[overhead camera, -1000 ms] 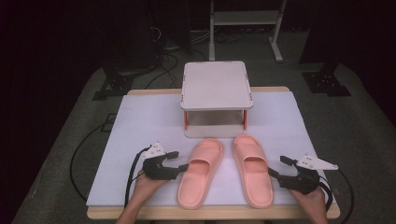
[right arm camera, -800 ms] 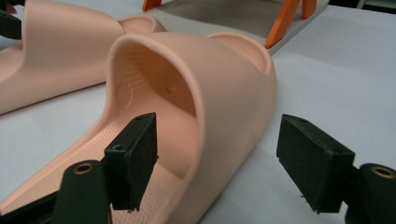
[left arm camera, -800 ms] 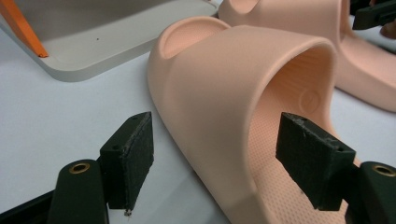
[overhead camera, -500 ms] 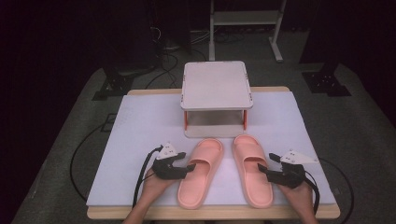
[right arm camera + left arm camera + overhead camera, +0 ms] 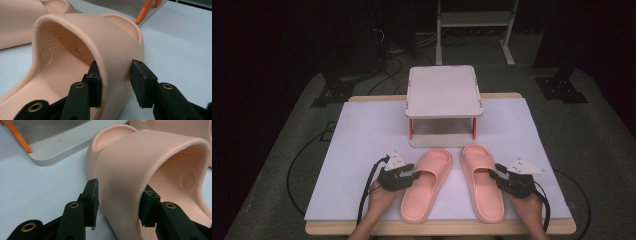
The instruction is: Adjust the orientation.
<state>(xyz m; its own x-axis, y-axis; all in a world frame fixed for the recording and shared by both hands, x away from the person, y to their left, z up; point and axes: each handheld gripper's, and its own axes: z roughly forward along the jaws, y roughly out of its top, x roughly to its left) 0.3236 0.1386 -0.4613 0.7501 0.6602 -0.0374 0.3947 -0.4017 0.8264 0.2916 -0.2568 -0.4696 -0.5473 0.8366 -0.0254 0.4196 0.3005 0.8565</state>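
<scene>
1. Your table (image 5: 362, 135) has a pale sheet over it, and at the far middle sits a little white stand (image 5: 443, 92) with orange legs, just beyond the toe ends of both slippers.
2. The left slipper (image 5: 424, 185) lies at the near middle, toe pointing far and angled a bit to the right. The right slipper (image 5: 482, 182) lies just beside it, toe tipped a bit left, the two close but apart.
3. Your left gripper (image 5: 414, 175) comes in from the left against the strap's outer side. In the left gripper view the strap wall (image 5: 125, 195) stands between the jaws: the inner one is tucked under the strap, the outer one just beside it with a sliver of gap. The jaws have just been closing, so not clamped yet.
4. Your right gripper (image 5: 497, 172) mirrors it from the right. The strap (image 5: 112, 62) sits between its jaws, which have just been closing too; the inside pad looks to be touching, the outside pad is clearly off it, so no squeeze yet.
</scene>
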